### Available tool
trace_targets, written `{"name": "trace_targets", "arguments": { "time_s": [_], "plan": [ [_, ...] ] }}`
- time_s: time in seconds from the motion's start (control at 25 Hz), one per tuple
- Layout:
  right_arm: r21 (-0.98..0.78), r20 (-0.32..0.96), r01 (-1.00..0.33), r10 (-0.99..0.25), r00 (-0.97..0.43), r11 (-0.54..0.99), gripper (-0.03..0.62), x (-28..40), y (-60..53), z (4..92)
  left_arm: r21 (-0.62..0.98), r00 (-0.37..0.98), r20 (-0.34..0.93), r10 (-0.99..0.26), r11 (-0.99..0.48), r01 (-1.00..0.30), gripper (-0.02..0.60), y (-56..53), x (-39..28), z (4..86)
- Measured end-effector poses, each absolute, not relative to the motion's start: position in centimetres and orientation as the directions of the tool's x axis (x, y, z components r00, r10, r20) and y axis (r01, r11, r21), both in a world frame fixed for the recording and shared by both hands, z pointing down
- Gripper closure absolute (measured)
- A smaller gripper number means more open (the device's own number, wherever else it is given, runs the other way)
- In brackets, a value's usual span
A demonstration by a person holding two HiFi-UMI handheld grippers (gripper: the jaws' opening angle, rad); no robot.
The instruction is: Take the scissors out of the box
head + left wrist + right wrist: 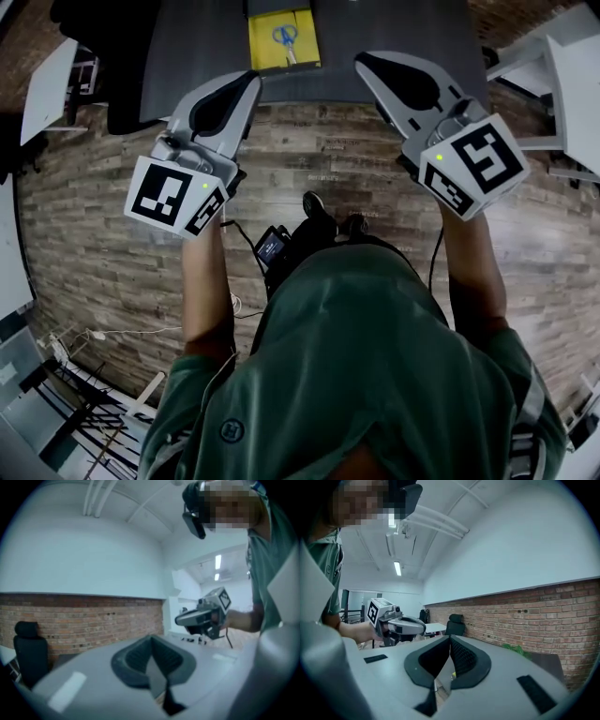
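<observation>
A yellow box lies on the dark table at the top of the head view, and blue-handled scissors lie inside it. My left gripper is held over the floor just before the table edge, below and left of the box, shut and holding nothing. To the right of the box, my right gripper is at about the same height, shut and holding nothing. The left gripper view shows its own closed pads and the right gripper beyond them. In the right gripper view its pads meet, with the left gripper beyond. Neither gripper view shows the box.
A black chair stands left of the table. White tables stand at the right and left. The floor is wood plank, with cables at lower left. A brick wall runs behind.
</observation>
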State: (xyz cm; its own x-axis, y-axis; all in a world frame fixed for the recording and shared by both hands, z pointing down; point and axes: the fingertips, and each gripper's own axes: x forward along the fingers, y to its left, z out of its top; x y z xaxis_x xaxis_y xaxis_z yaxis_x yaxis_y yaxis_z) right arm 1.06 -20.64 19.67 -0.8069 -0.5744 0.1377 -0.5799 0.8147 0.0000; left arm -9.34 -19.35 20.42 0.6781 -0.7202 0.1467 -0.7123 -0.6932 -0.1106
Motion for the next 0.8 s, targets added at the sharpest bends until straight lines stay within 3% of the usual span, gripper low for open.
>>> {"name": "trace_targets", "arguments": {
  "time_s": [0.8],
  "plan": [
    [-0.007, 0.172, -0.624, -0.614, -0.771, 0.781, 0.586, -2.6, -29.1, 21.0, -0.075, 0.726, 0.149, -0.671, -0.740, -0.669, 0.584, -28.6, -12.6, 21.6]
  ]
}}
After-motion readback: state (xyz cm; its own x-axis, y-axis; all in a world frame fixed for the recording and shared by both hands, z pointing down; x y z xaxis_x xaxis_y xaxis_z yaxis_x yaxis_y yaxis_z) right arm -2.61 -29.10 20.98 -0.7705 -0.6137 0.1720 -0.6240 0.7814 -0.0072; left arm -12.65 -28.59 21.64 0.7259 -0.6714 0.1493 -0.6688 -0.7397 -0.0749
